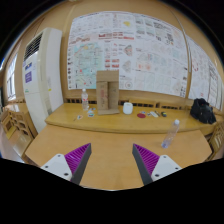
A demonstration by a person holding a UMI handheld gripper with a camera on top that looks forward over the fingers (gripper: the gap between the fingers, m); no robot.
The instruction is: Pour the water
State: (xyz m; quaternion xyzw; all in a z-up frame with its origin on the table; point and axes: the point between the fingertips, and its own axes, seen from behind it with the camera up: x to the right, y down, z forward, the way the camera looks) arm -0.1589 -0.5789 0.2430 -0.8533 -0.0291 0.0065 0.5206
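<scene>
Purple-padded fingers (72, 160) of the hand-held gripper (111, 162) are held apart over the bare wooden tabletop (110, 140). A clear bottle (171, 133) is seen near its right edge.

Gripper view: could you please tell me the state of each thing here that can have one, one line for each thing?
gripper: open, nothing between its fingers.
plastic bottle: upright near the table's right edge, cap on, beyond the fingers.
small bottle: upright on the far table.
white container: upright on the far table.
cardboard box: standing upright on the far table.
black bag: resting at the far table's right end.
</scene>
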